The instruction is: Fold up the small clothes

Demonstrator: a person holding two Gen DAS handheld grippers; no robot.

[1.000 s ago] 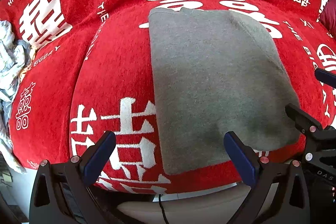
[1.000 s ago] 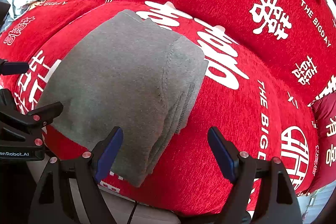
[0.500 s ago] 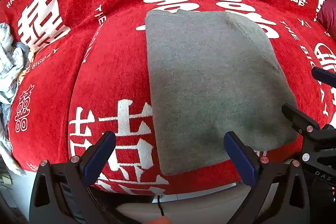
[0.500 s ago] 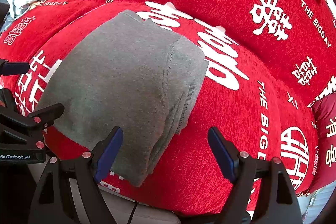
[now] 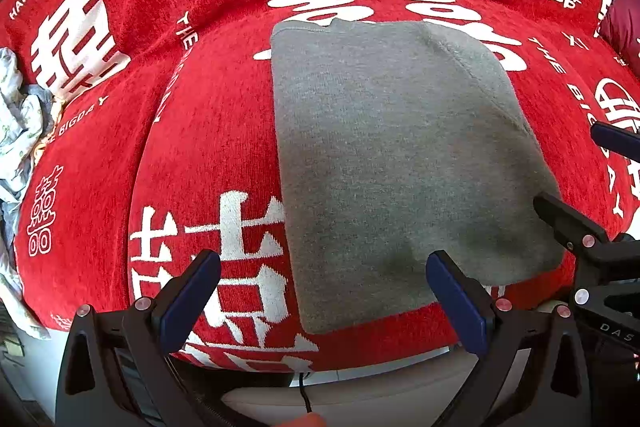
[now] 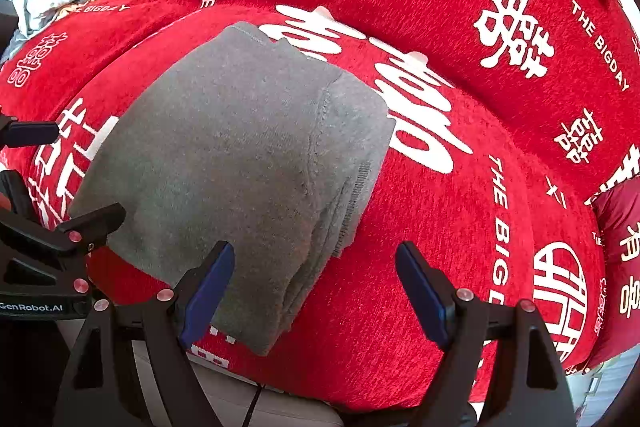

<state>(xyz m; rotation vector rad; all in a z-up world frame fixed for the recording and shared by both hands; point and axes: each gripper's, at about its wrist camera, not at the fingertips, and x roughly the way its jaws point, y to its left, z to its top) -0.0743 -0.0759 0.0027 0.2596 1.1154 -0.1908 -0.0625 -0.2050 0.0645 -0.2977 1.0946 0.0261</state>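
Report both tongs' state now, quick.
Left tongs: open, holding nothing, above the grey folded garment.
Right tongs: open, holding nothing, by the garment's layered edge.

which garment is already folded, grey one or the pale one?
The grey garment, a flat stacked rectangle on the red cover. The pale garment at the far left edge lies crumpled.

Grey garment [image 5: 392,155]; red cover [image 5: 208,155], white characters

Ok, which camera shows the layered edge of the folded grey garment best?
The right wrist view: the grey garment shows its stacked layers along the right edge. The left wrist view shows mostly its flat top.
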